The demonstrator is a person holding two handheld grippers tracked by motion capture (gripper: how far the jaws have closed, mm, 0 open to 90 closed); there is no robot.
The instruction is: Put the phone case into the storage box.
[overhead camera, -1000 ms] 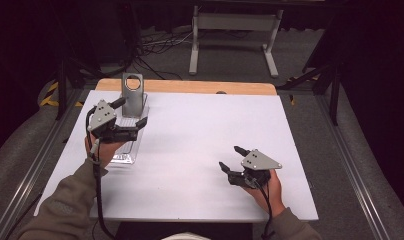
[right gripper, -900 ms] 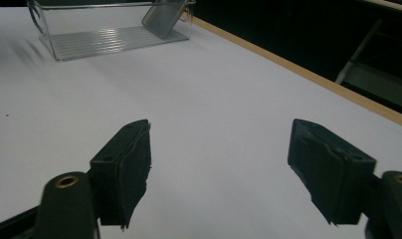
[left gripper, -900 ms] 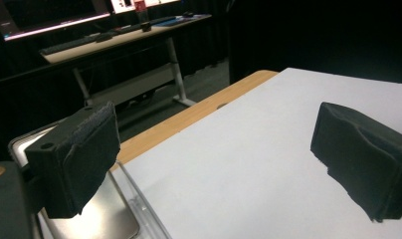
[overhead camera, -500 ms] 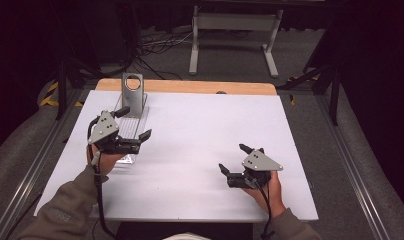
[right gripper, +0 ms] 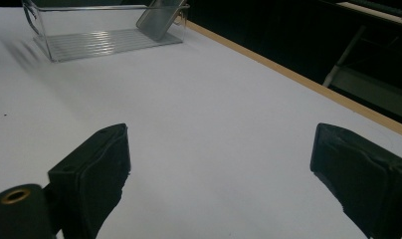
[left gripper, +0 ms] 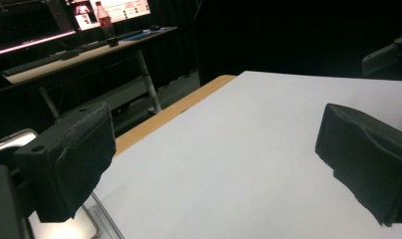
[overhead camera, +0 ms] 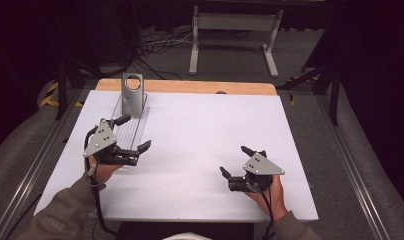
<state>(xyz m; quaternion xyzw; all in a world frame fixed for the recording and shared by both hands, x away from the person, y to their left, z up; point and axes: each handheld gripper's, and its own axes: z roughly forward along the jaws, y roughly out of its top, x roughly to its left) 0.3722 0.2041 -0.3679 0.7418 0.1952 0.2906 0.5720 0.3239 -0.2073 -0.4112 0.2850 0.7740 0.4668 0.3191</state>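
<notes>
Two claws are showing over the counter [overhead camera: 200, 130], one in each of the person's hands: the left claw [overhead camera: 131, 133] and the right claw [overhead camera: 238, 161], each spreading two black jaws wide. One clear ridged tray [overhead camera: 132, 127] is lying on the white sheet, and one grey metal plate [overhead camera: 132, 93] with a single round hole is standing at its far end. One counter is carrying all of this. In the left gripper view, one bottle [left gripper: 104, 20] with a red label is standing on one desk [left gripper: 84, 50] in the background.
</notes>
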